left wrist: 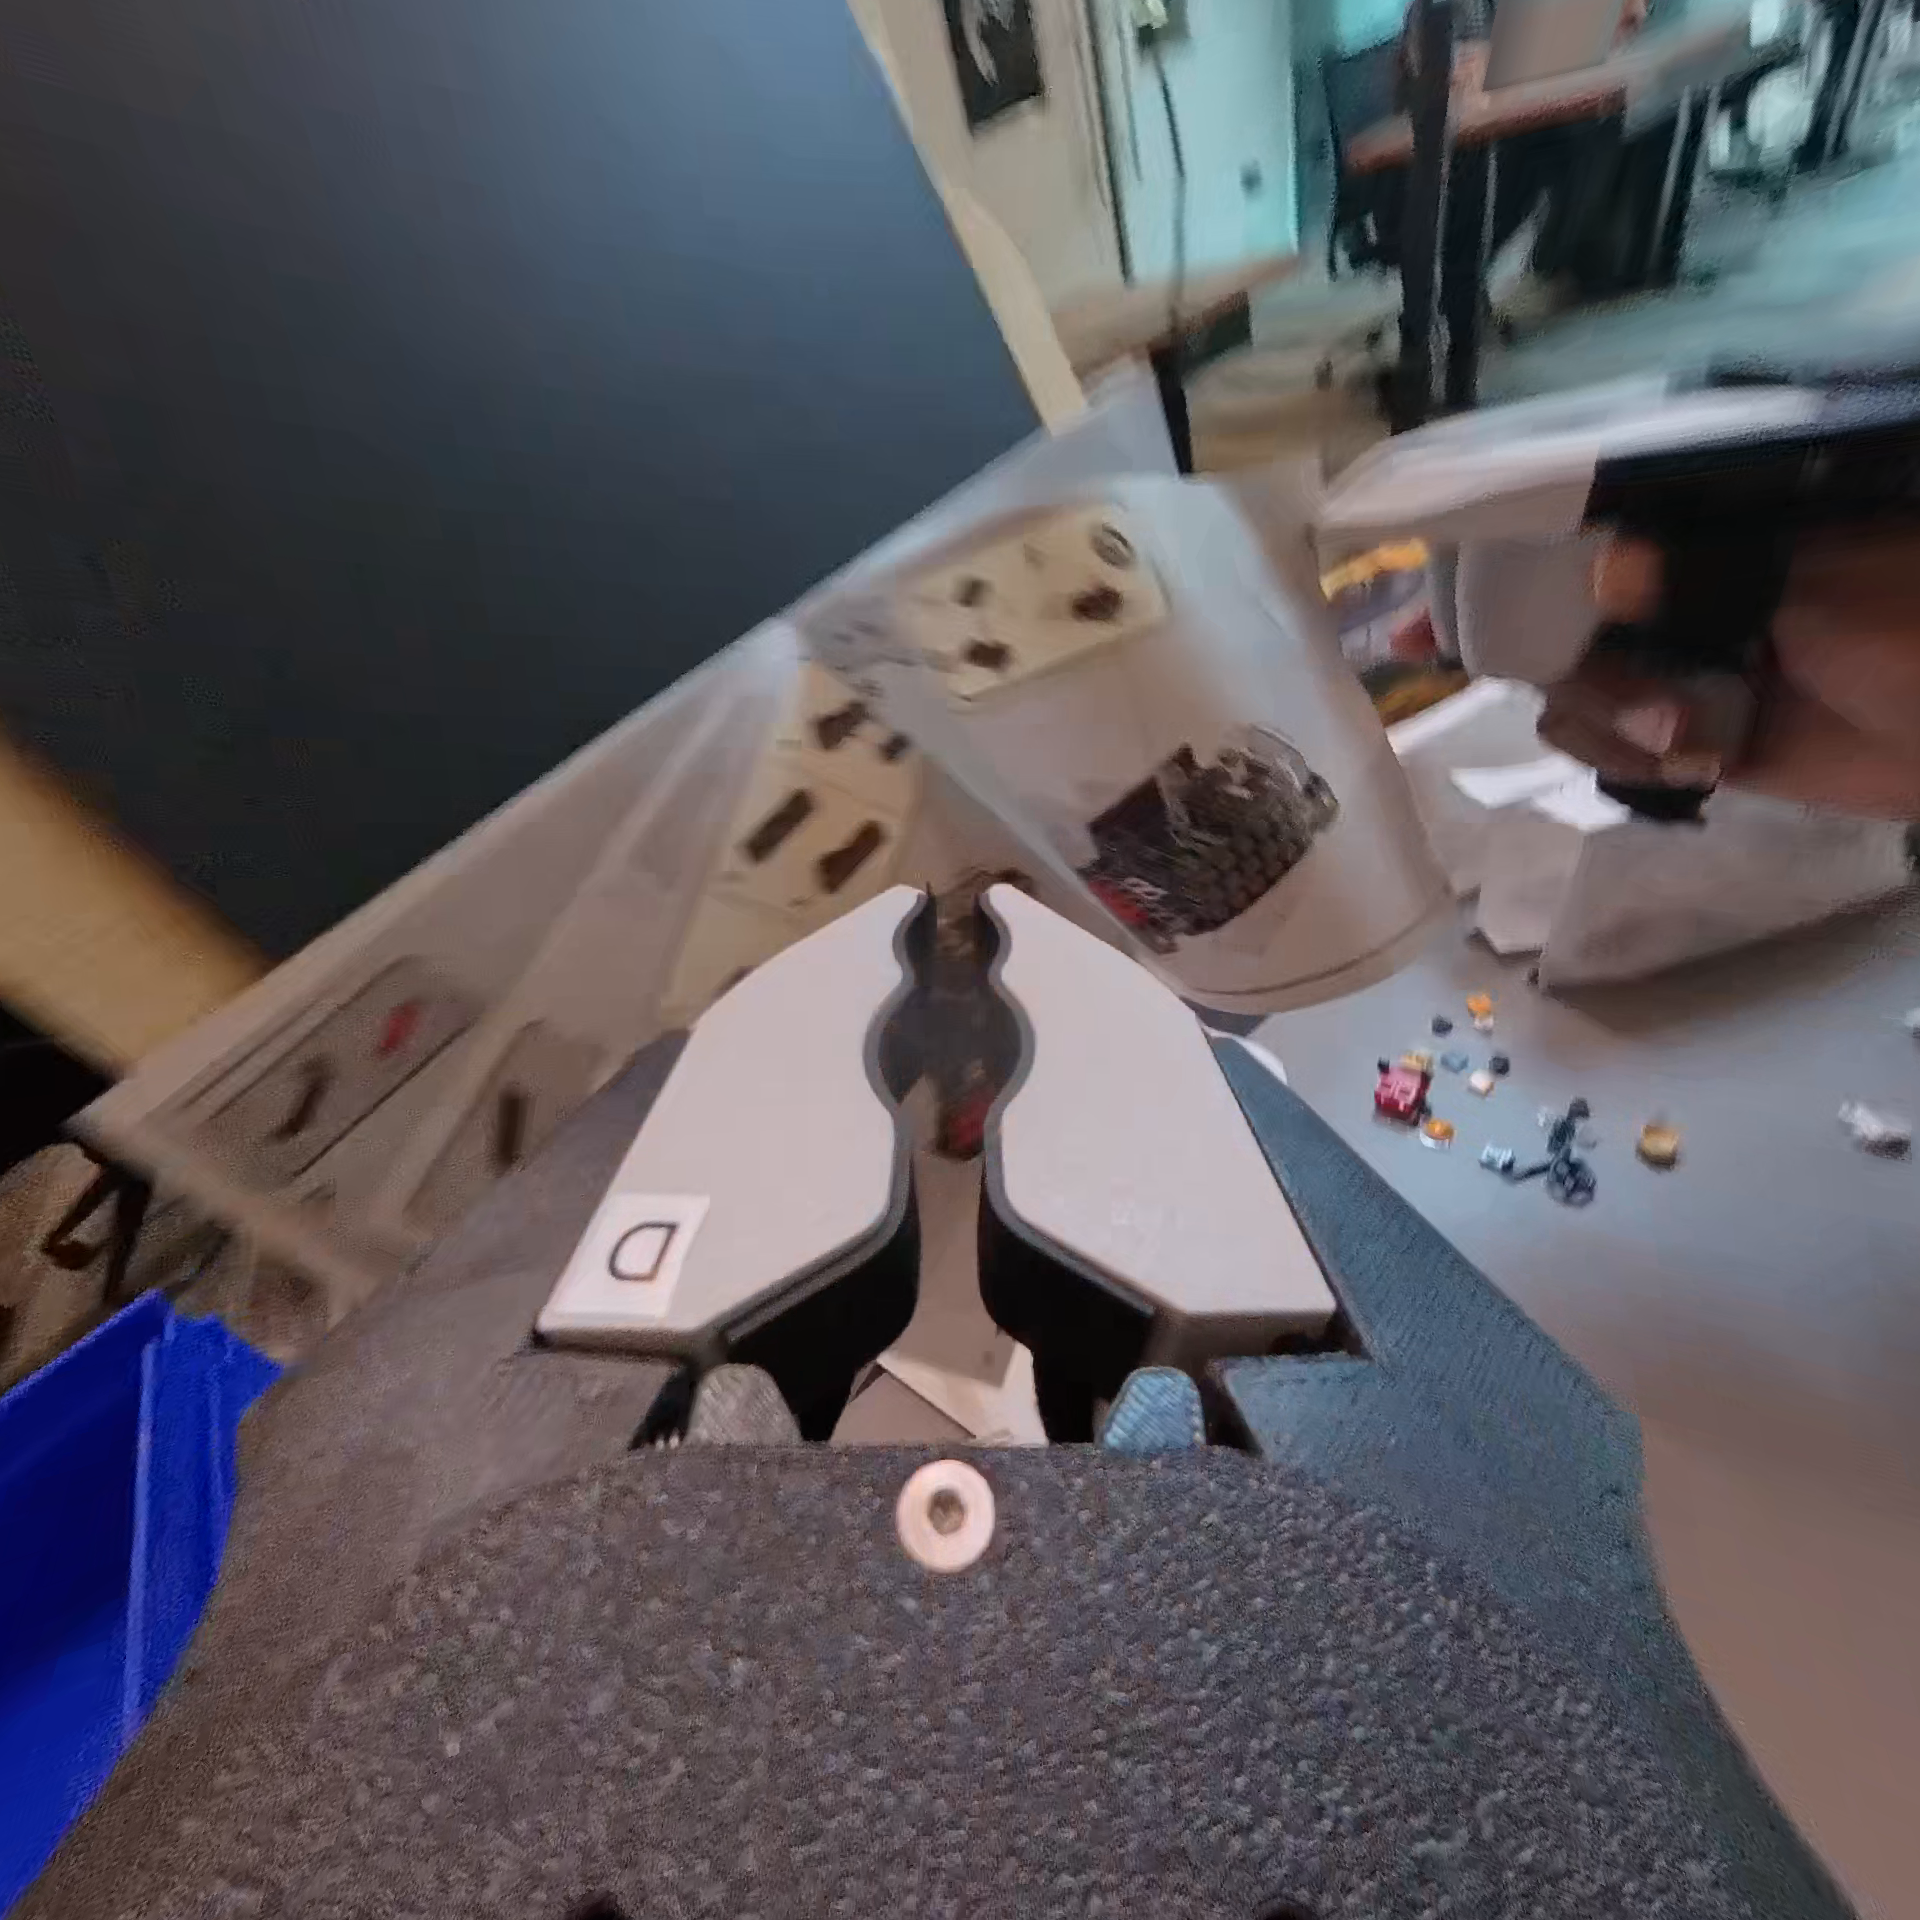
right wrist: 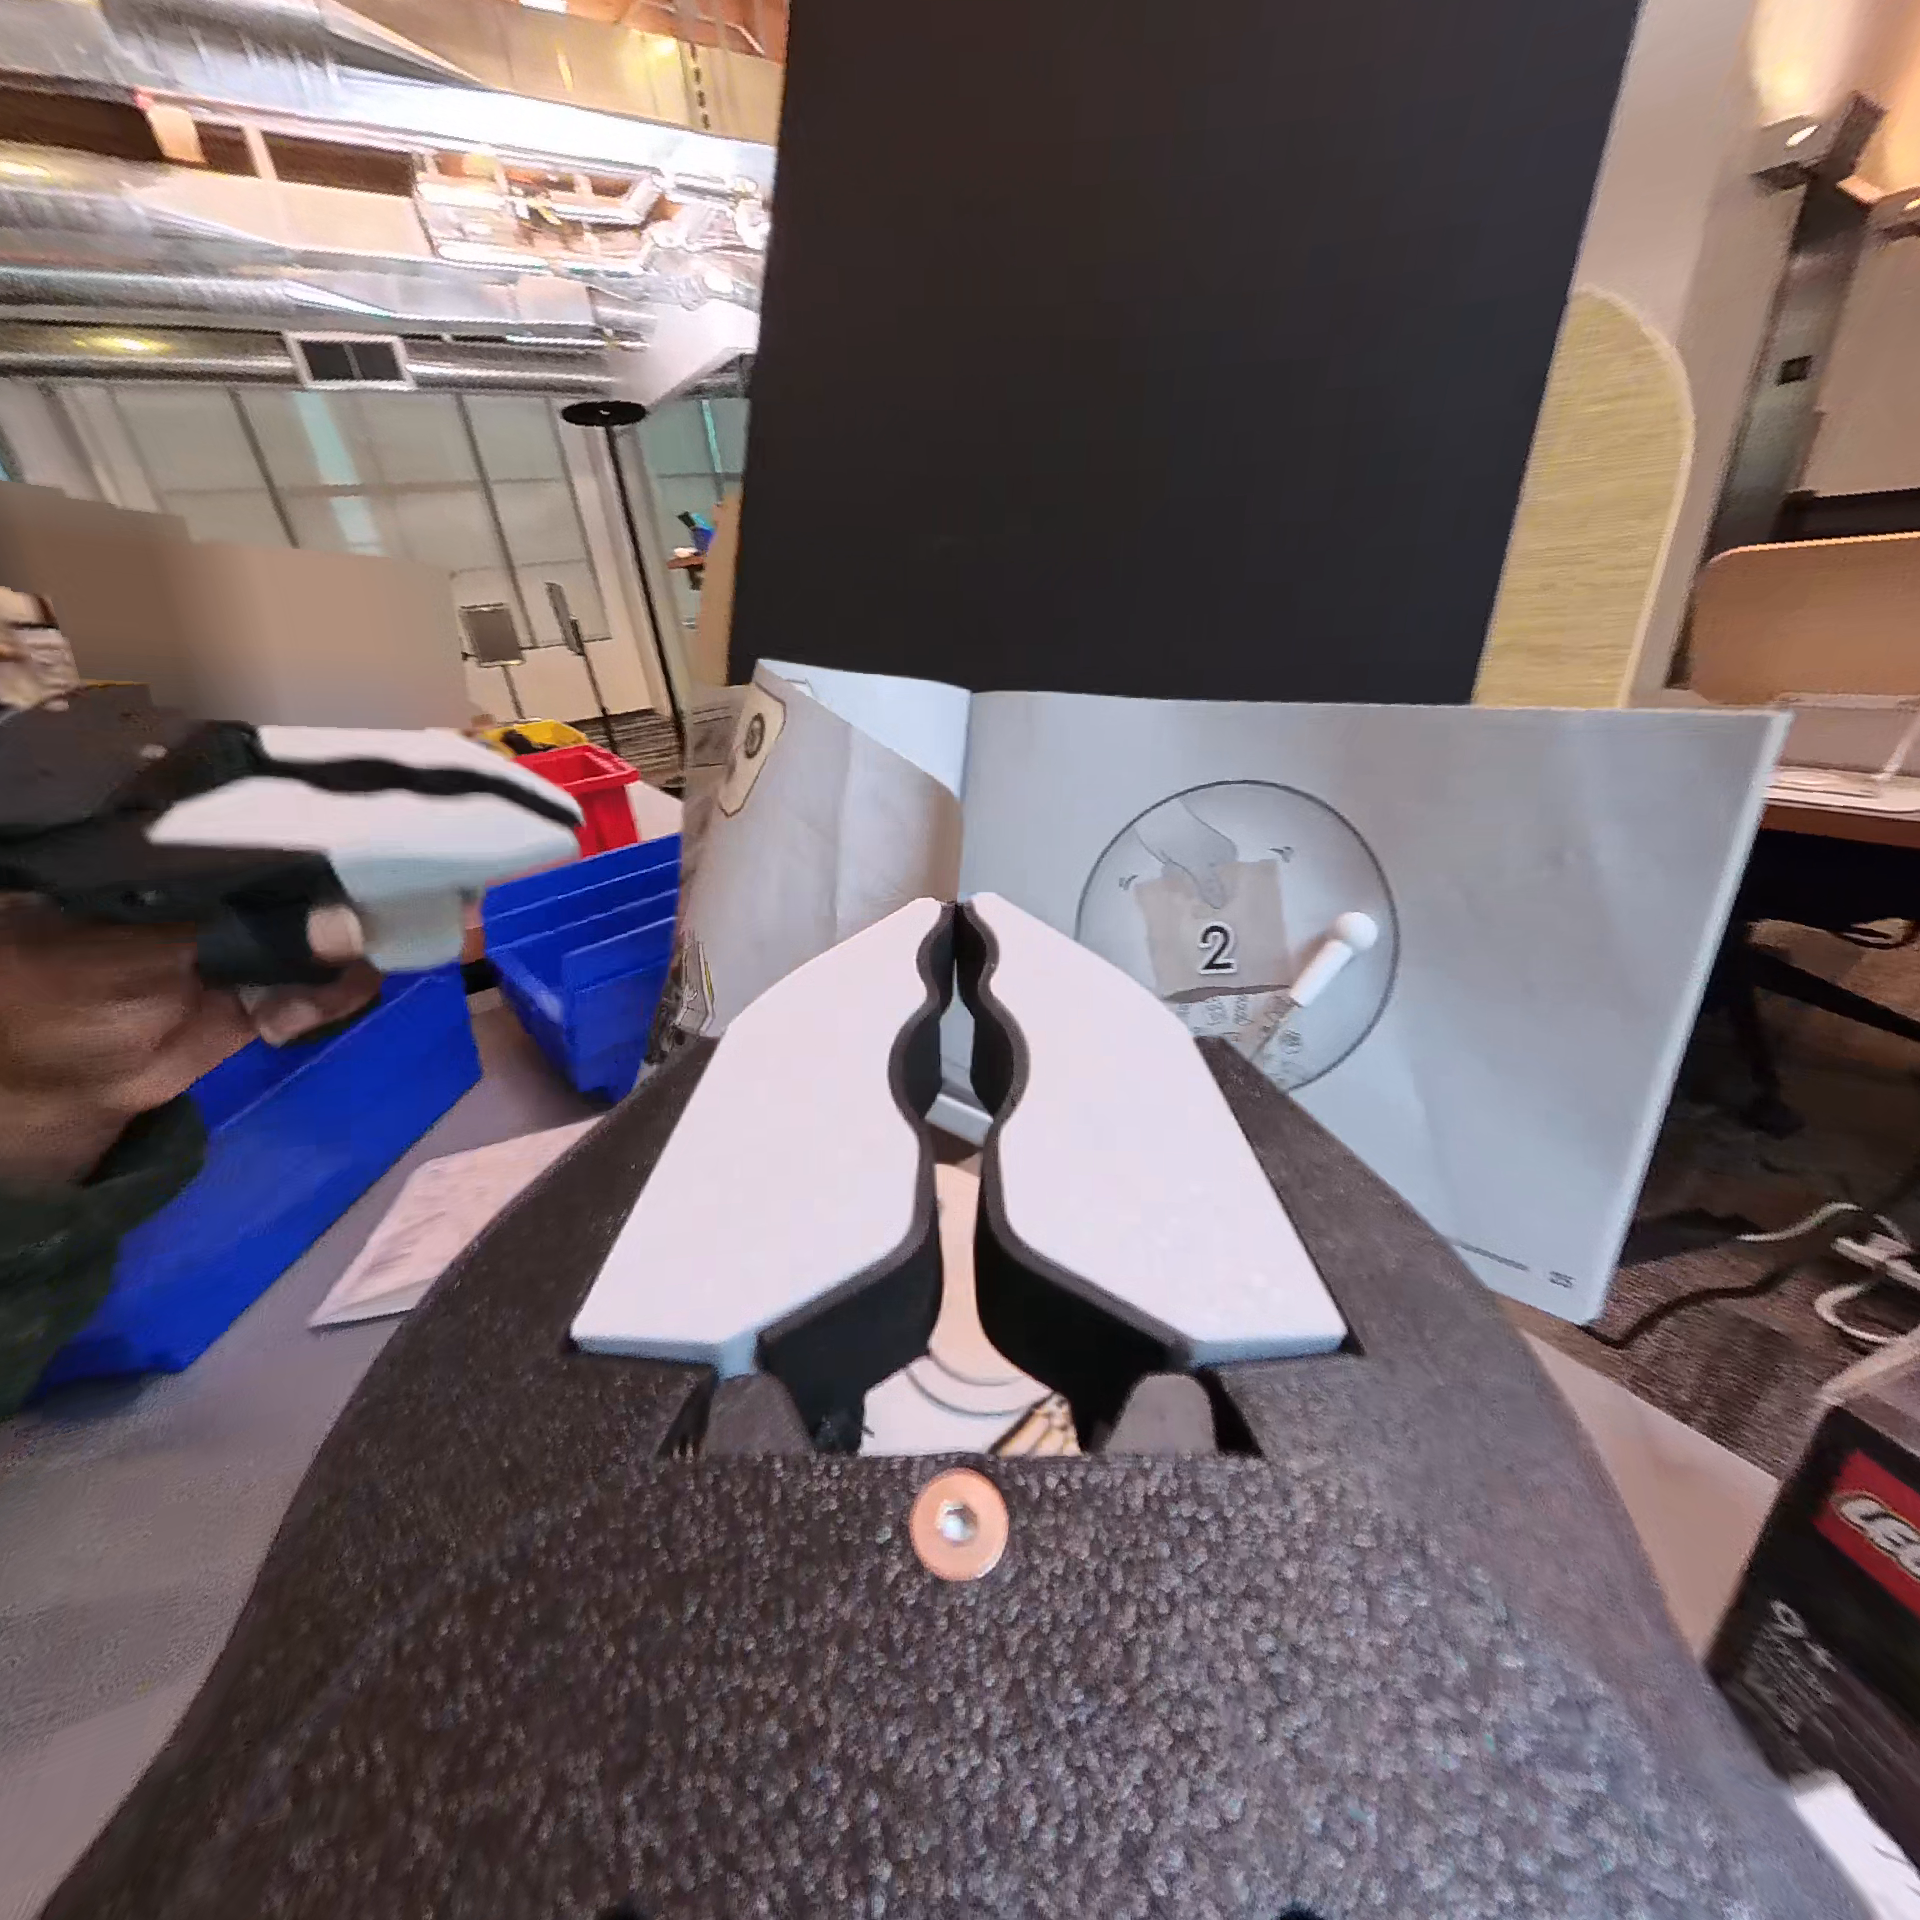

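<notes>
The left gripper (left wrist: 956, 914) hangs tilted above the grey desk (left wrist: 1558, 1299), its jaws nearly together with a narrow slit between the tips; whether they pinch anything I cannot tell, since the view is blurred and only printed paper shows through the slit. Just ahead of its tips an open instruction booklet (left wrist: 1143, 727) stands with its pages curling, the lower page edge close to the right fingertip. Beyond that edge lies a loose scatter of small toy bricks (left wrist: 1455, 1101) on bare desk, with open grey surface around them. A blue bin (left wrist: 94, 1558) sits at the gripper's left flank, near the desk's near edge.

The right gripper (right wrist: 956, 909) points at the same booklet (right wrist: 1351, 935), which stands upright against a black board (right wrist: 1143, 312). Its jaws are pressed together at the tips, and nothing shows between them. The booklet's centre fold rises just behind the tips; its right edge reaches toward the desk's side. To the left, blue bins (right wrist: 582, 956) and a red bin (right wrist: 587, 779) crowd the desk, and a hand (right wrist: 156, 1018) holds the other gripper above them. A flat leaflet (right wrist: 457, 1216) lies on the desk beside the right gripper's body, and a dark box (right wrist: 1829, 1579) sits at the lower right.
</notes>
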`<action>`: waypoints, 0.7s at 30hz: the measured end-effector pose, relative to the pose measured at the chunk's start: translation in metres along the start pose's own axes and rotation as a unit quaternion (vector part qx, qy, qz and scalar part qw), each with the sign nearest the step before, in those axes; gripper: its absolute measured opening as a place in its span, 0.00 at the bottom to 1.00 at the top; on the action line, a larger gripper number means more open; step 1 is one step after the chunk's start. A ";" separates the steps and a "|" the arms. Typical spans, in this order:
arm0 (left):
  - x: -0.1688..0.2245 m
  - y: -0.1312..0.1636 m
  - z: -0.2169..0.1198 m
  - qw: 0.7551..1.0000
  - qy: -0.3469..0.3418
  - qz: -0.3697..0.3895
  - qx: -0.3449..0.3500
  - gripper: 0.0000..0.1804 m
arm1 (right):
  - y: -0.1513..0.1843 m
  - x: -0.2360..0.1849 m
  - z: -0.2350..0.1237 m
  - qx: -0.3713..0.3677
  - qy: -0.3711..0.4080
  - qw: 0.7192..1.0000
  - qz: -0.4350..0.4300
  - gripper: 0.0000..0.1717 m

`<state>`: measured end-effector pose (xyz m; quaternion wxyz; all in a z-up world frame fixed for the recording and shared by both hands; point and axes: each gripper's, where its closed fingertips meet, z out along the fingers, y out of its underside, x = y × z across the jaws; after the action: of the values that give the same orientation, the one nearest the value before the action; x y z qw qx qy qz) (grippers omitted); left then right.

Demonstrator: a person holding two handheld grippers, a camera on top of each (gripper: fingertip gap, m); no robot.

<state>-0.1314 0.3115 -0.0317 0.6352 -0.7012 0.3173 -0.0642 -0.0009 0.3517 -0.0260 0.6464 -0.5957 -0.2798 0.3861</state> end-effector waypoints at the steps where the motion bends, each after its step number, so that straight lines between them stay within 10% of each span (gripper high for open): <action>1: 0.009 0.005 0.017 0.999 0.007 0.024 -0.025 0.03 | -0.002 0.004 -0.001 0.000 0.013 1.000 -0.007 0.00; 9: 0.027 0.010 0.103 0.990 0.012 0.086 -0.114 0.03 | -0.017 0.004 0.007 -0.026 -0.019 0.999 -0.001 0.00; 15: 0.014 0.031 0.106 0.987 -0.007 0.077 -0.139 0.01 | 0.014 0.066 -0.004 0.000 0.018 0.986 0.165 0.20; 21: -0.003 0.040 0.100 0.983 -0.037 0.091 -0.158 0.00 | 0.058 0.070 0.018 -0.078 0.063 0.992 0.078 0.17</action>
<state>-0.0987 0.3979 -0.0862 0.5309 -0.7625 0.3629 0.0707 0.0130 0.4197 -0.0875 0.5825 -0.6875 -0.2203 0.3735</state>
